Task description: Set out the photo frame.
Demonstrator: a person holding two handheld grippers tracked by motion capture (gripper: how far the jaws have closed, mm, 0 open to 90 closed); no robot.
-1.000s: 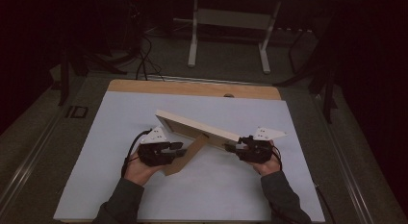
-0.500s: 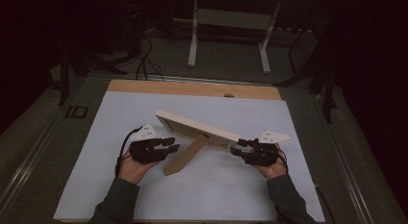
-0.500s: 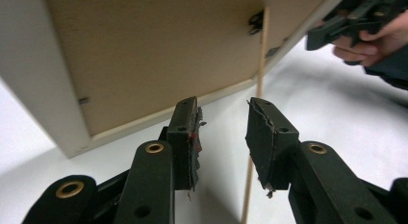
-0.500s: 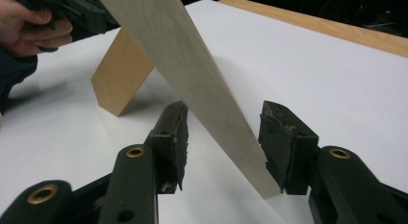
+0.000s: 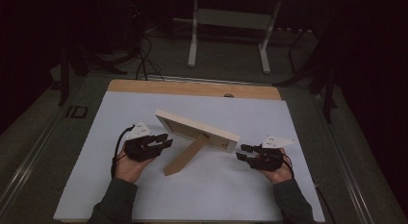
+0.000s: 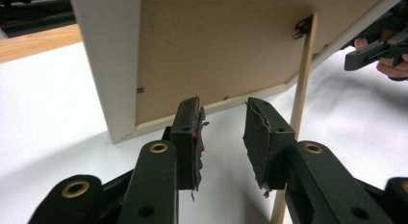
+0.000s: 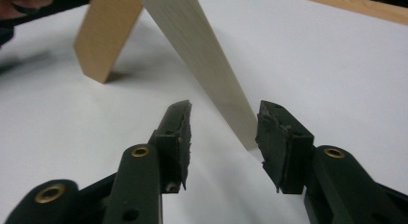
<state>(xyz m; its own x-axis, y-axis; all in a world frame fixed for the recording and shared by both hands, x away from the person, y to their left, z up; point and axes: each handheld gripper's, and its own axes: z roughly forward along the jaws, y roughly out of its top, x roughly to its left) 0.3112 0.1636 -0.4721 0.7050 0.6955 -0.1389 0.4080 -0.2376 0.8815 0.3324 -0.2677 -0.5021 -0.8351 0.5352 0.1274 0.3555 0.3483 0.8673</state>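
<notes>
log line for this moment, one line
photo frame standing on its prop leg | left tongs open, apart | right tongs open, apart

high view: dim, dark surroundings | gripper views: bright, sharp, soft shadows

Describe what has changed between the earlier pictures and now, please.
Both grippers drew back from the picture frame: the left gripper went left, off the frame's stand; the right gripper went right and nearer the person. Both have open jaws that have just been closing, holding nothing. The frame stayed standing.

white table [image 5: 144, 200] bears standing picture frame [image 5: 195, 128].
</notes>
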